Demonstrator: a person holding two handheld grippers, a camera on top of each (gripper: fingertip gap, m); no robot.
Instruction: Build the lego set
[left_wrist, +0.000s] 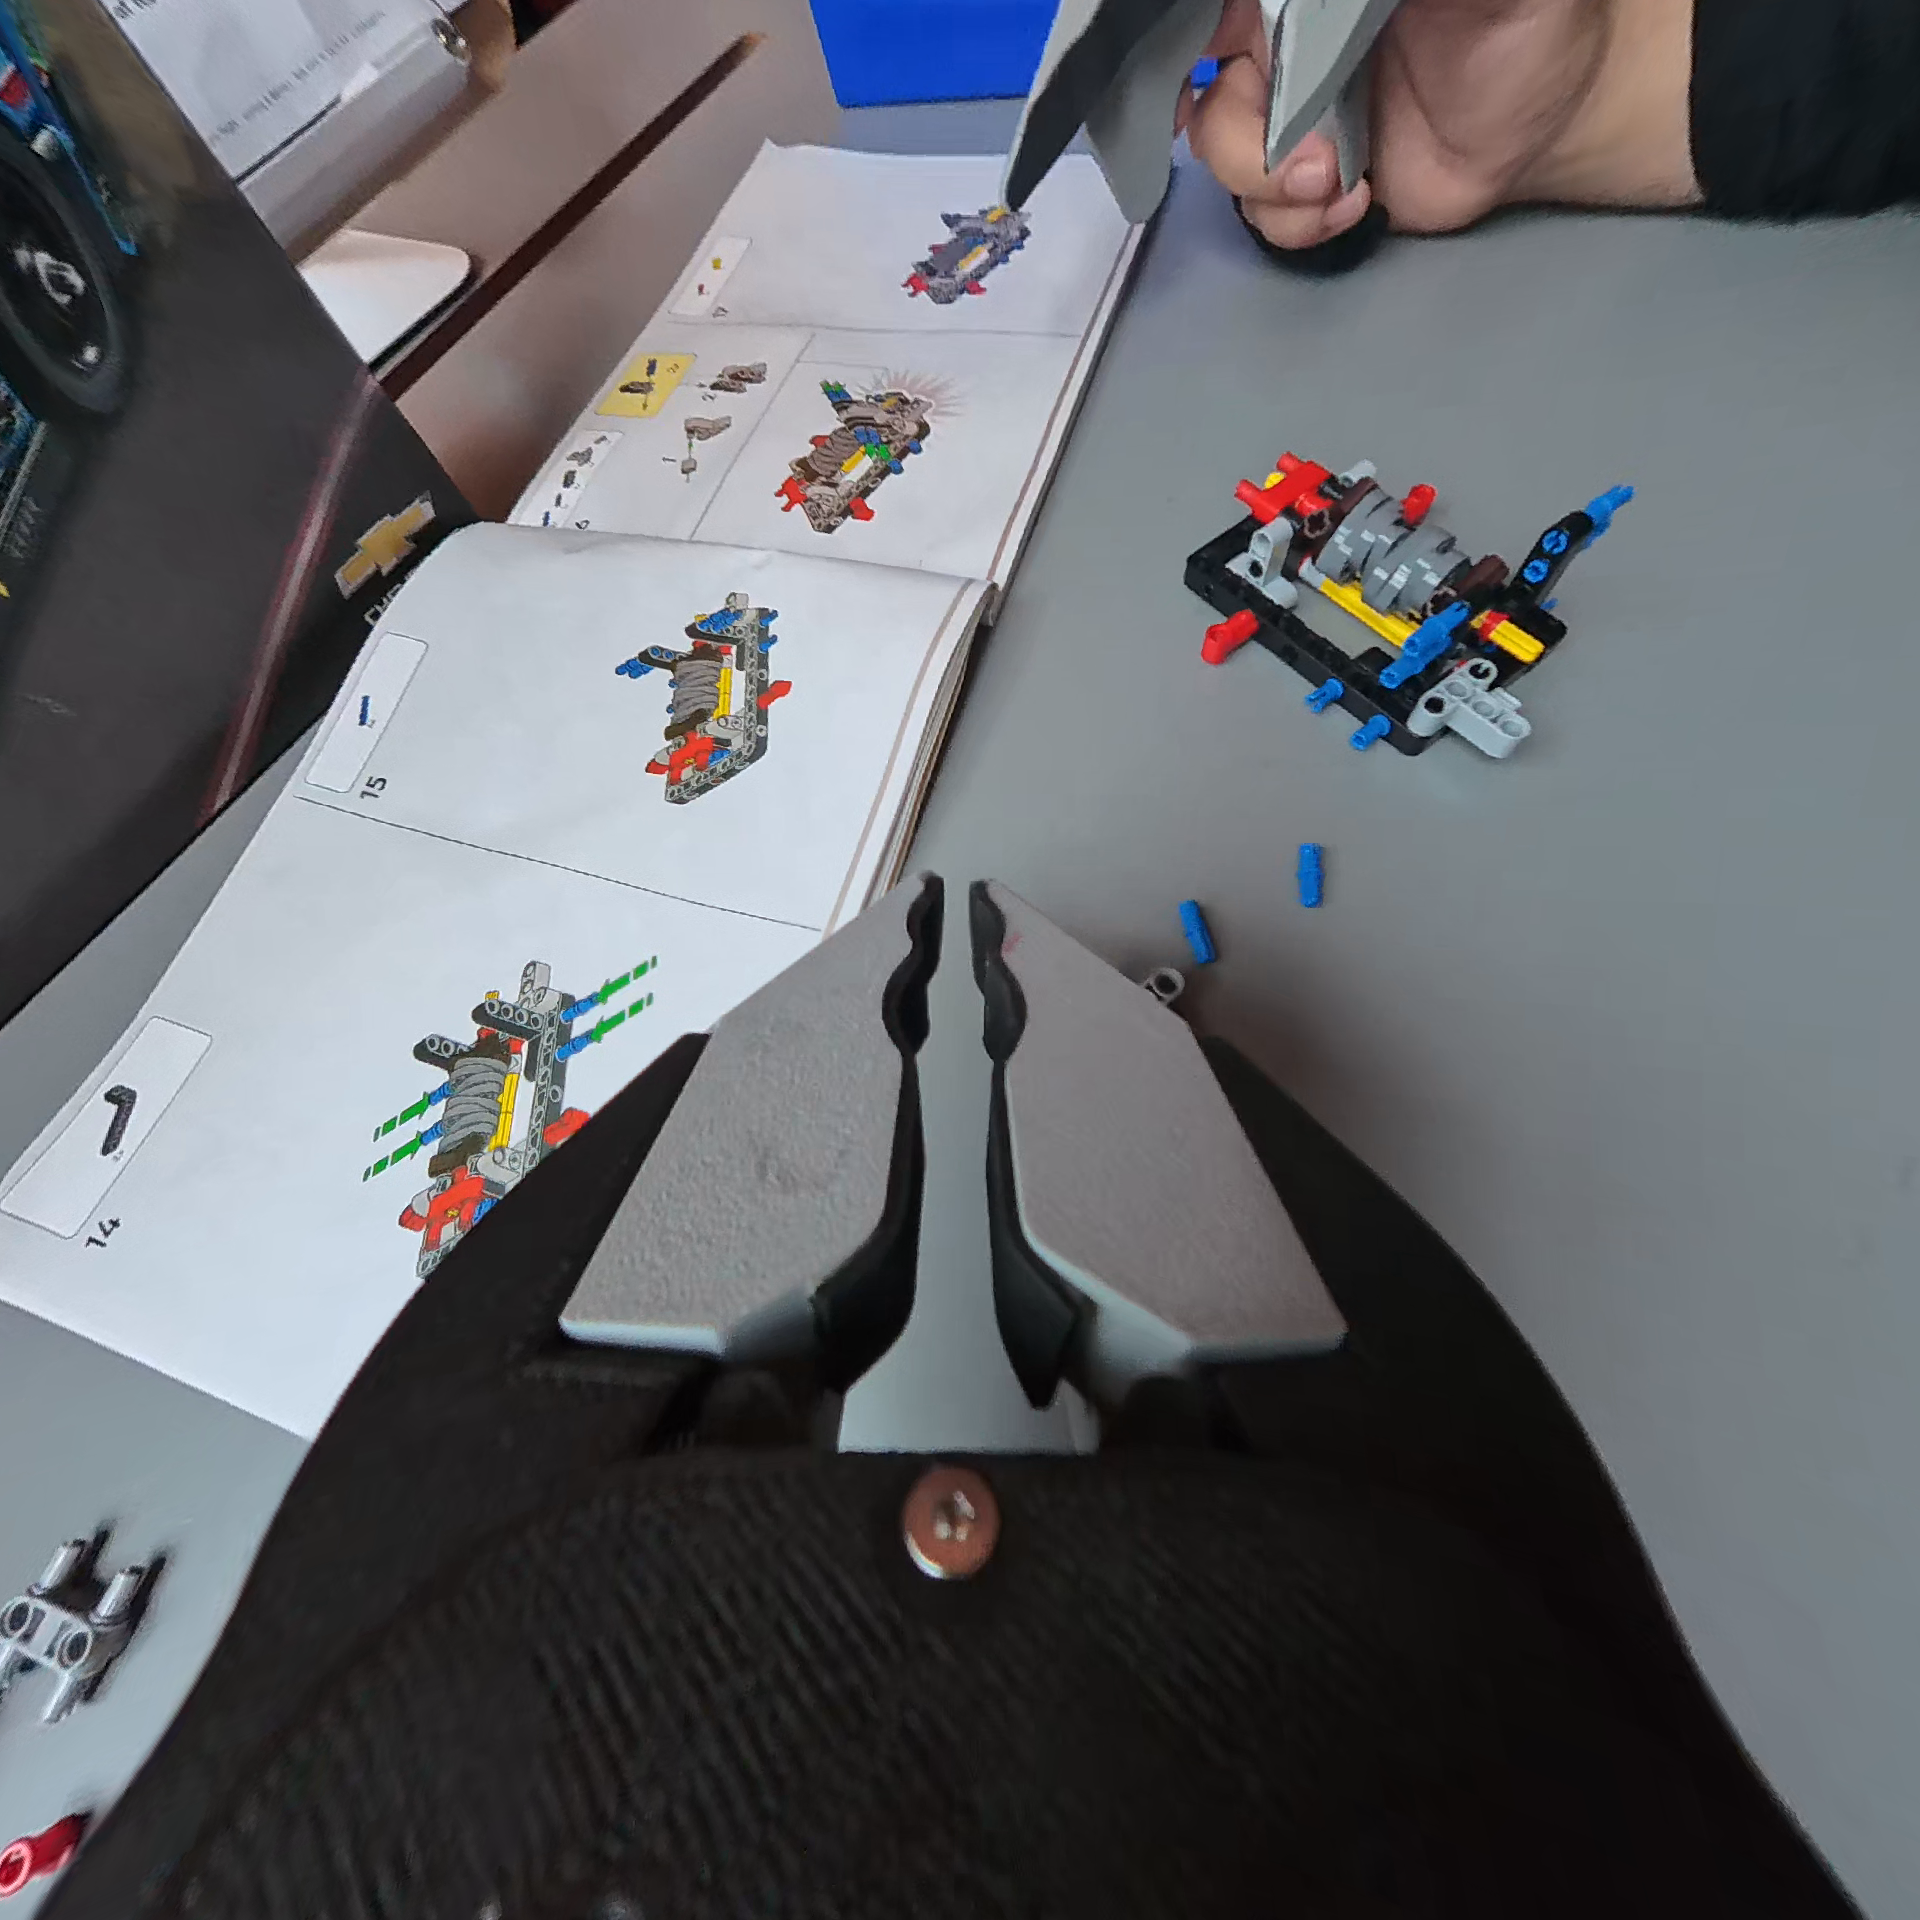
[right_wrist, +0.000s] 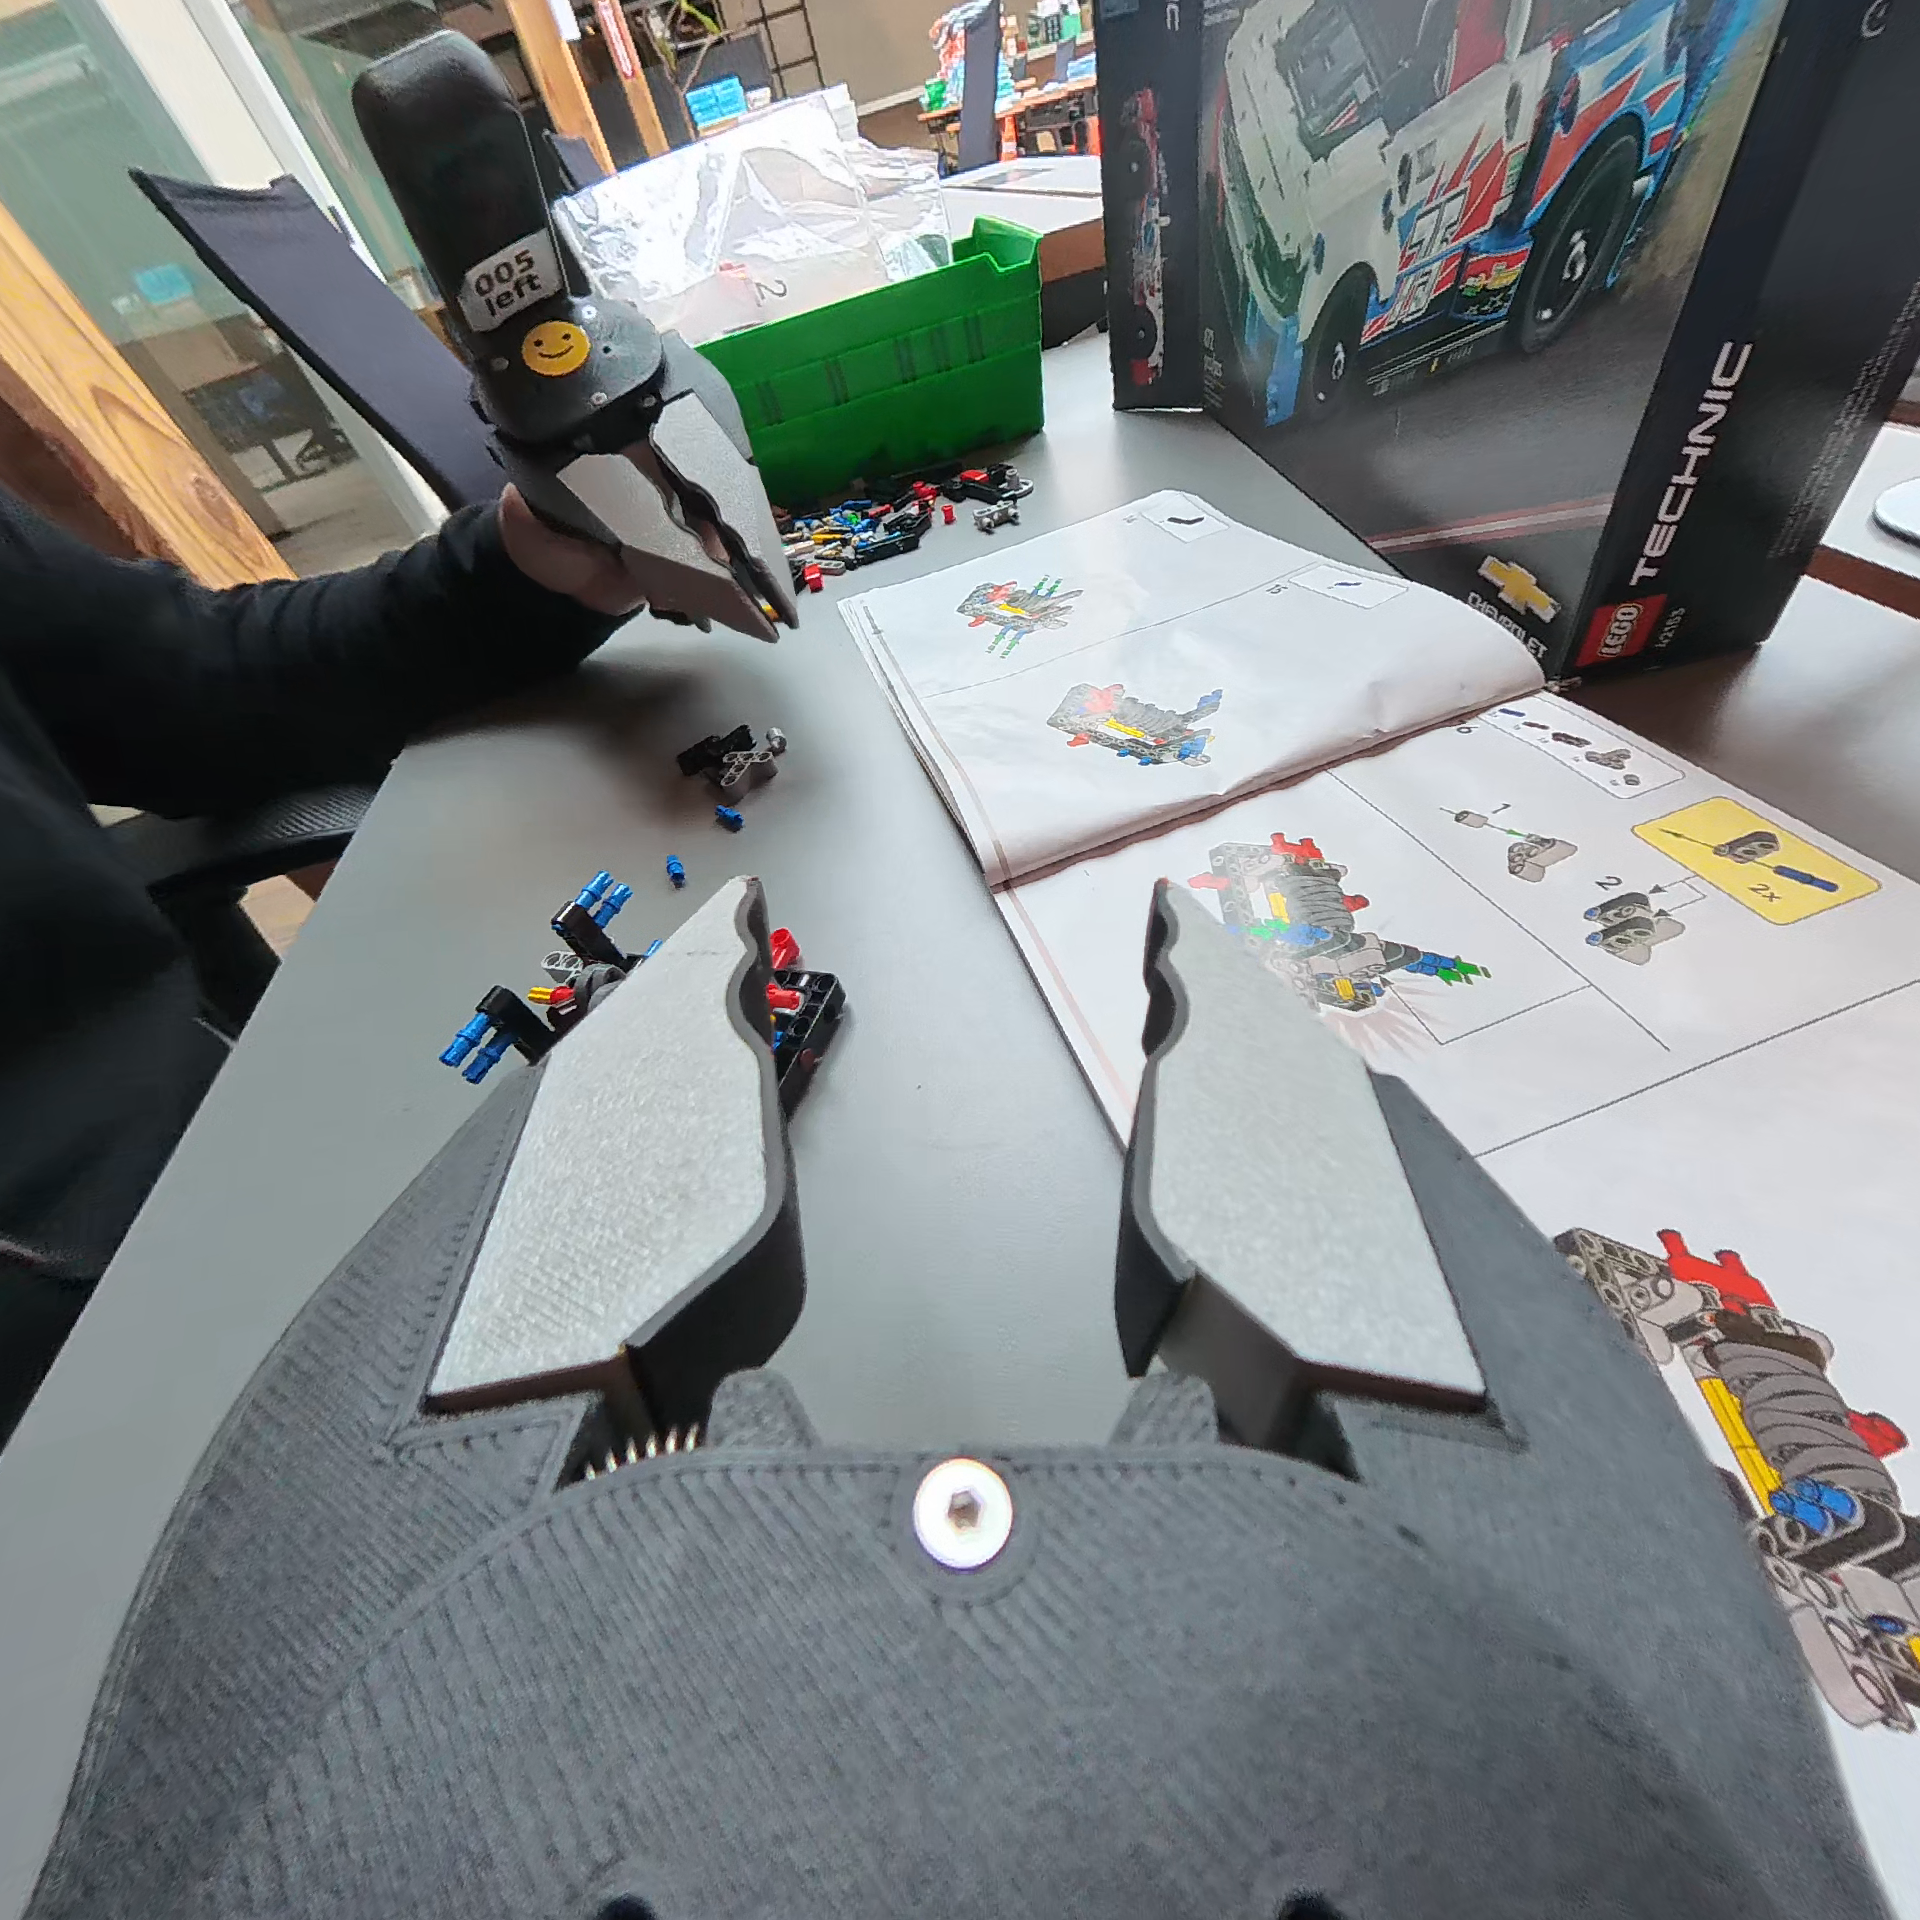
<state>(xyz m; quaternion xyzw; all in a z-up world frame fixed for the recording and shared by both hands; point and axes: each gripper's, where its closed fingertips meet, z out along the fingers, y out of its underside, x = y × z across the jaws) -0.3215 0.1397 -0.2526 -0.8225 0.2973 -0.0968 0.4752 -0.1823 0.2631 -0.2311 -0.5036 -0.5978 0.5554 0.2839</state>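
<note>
Though your left tongs (left_wrist: 956, 894) look nearly together, empty, your parted right tongs (right_wrist: 951, 904) half-hide the lego assembly (right_wrist: 800, 1013) mid-left.

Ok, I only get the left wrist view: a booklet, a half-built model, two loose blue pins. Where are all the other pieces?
Observer: A loose pile of pieces lies on the table, past the booklet.
Operator: Is there a container for them?
Observer: A green bin stands right behind that pile.
Operator: And the other claw? My view cuts it off.
Observer: The right claw is wide open with nothing in it, over the table between the model and the booklet.
</note>
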